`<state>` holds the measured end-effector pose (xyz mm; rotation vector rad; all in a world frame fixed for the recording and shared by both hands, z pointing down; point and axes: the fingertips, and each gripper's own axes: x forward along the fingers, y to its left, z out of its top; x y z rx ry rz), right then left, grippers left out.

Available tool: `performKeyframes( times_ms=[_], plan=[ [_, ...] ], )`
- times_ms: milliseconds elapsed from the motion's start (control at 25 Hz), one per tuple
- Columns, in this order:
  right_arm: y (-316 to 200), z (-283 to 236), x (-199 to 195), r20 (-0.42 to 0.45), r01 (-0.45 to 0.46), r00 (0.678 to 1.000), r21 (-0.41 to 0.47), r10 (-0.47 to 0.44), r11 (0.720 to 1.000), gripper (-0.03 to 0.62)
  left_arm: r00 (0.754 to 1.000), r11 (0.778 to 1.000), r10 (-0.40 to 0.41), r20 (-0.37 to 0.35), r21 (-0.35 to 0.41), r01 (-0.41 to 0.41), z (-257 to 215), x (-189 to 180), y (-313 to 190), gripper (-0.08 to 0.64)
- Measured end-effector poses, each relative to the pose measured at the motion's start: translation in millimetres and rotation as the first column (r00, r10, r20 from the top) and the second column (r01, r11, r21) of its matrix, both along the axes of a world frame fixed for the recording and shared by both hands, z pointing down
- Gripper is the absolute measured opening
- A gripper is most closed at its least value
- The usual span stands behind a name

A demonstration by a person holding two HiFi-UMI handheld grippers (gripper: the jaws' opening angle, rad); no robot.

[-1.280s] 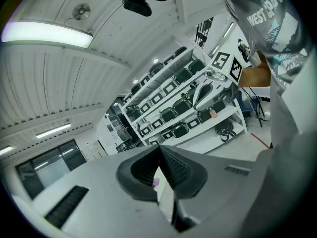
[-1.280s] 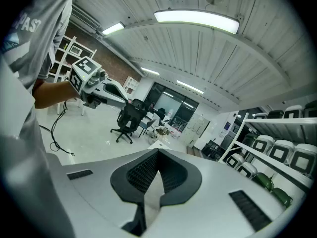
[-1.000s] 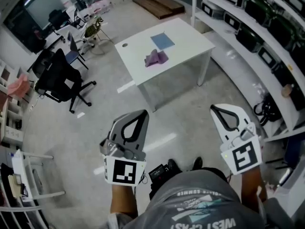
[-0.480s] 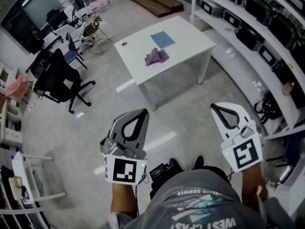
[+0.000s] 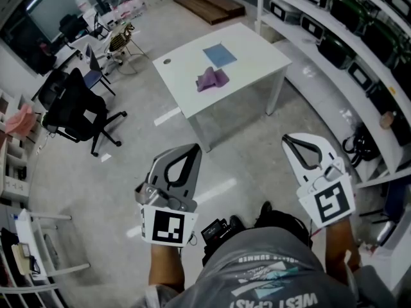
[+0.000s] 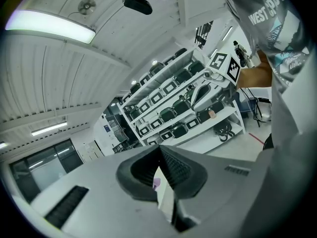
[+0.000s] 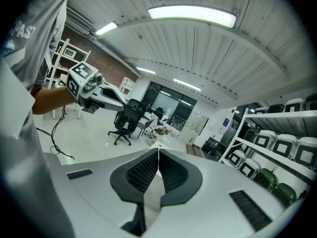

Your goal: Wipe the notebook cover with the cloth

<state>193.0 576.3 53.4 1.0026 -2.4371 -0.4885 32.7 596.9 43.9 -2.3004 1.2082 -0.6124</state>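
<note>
- The left gripper [image 5: 192,153] and the right gripper [image 5: 290,144] are held in front of the person's body, well short of the white table [image 5: 257,50]. Each has its jaws pressed together on nothing, probably because nothing is within reach.
- Near the table's middle, the purple cloth [image 5: 210,78] lies crumpled and free. It is likely the first thing to pick up.
- Just beyond it, toward the table's far edge, the blue notebook [image 5: 219,54] lies flat with its cover up, open to wiping.
</note>
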Motion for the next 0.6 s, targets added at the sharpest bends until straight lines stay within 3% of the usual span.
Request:
performKeyframes(
  times_ms=[600],
  plan=[
    [-115,17,10,0.014,0.063,0.998,-0.051,-0.063,0.997,0.031,0.998,0.997,-0.059,0.032,-0.054,0.060,16,17,-107,0.003]
  ],
)
